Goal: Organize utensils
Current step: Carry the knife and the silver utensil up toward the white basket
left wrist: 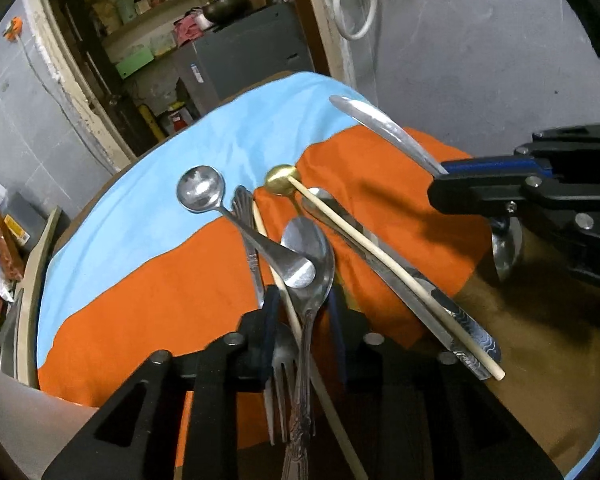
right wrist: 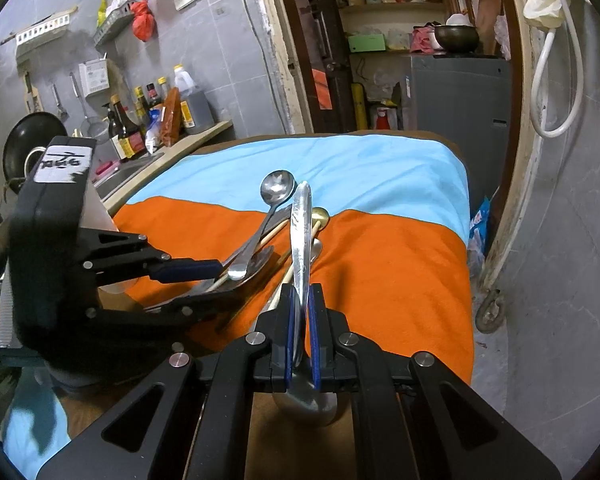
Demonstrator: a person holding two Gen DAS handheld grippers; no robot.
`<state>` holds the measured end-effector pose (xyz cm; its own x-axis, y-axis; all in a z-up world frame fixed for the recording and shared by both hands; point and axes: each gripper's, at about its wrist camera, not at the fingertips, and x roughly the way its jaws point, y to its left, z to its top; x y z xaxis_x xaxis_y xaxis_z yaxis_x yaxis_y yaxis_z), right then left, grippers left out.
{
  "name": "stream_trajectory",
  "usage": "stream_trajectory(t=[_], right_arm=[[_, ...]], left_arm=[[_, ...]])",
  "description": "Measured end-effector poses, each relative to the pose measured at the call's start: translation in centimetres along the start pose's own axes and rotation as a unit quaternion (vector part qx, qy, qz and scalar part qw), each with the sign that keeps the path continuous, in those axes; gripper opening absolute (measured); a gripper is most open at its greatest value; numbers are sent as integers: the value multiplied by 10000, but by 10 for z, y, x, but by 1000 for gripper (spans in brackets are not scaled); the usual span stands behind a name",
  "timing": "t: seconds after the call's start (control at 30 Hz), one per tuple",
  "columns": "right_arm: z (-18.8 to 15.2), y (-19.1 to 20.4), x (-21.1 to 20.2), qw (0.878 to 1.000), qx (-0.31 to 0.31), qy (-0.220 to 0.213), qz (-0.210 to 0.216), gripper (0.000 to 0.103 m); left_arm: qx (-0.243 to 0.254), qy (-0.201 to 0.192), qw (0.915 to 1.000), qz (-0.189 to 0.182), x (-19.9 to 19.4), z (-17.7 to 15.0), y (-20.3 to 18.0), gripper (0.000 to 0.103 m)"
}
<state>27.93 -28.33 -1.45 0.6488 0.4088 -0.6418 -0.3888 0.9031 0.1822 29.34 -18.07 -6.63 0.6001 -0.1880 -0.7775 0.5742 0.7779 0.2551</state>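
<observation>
Left tongs were closed on a bundle: an ornate-handled spoon, a fork and one chopstick, with a round-bowled spoon resting across the spoon's bowl. Right tongs were clamped on a single steel spoon, its bowl behind the fingers and its handle pointing forward, held above the orange cloth.

Progress, as judged: gathering appeared roughly half complete. Three pieces lay loose on the orange cloth, just right of the held bundle: a gold-bowled spoon, a second chopstick and a knife with a patterned handle.

Count: four spoons, two chopsticks, one fork, one knife. A second fork-like handle beside the bundle could not be separated with certainty. No holder or tray was visible on the surface; the blue cloth beyond the orange cloth held nothing.
</observation>
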Motion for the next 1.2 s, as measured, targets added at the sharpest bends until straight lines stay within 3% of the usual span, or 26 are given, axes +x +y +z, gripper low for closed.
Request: stream_trajectory(t=[0.1,0.23,0.43,0.57,0.67,0.83,1.07,1.2], right_arm=[[1,0,0,10000,20,-3,-17,5],[1,-1,0,10000,30,-16,-23,5],[3,5,-2,9999,-2,-125,83,4],[6,12,-4,9992,44,-319,236,4],[9,19,-8,9975,106,-563,420,2],[18,38,-18,9946,-27,-948,426,1],[25,56,-22,9919,-74,-1159,514,0],[35,72,-31,9882,-169,-1366,674,0]], left_arm=[[124,-50,9998,179,-2,-1,-1,2],[-424,-84,9986,-303,-11,-5,21,0],[-1407,-473,9798,-1343,-30,-24,59,0],[-1696,-904,9660,-1727,-47,-36,73,0],[-1724,-1350,9590,-1798,-67,-41,73,0],[-1866,-1964,9501,-1550,-102,-45,77,0],[-2126,-2242,9398,-1464,-123,-52,90,0],[-2317,-2528,9294,-1362,-143,-57,107,0]])
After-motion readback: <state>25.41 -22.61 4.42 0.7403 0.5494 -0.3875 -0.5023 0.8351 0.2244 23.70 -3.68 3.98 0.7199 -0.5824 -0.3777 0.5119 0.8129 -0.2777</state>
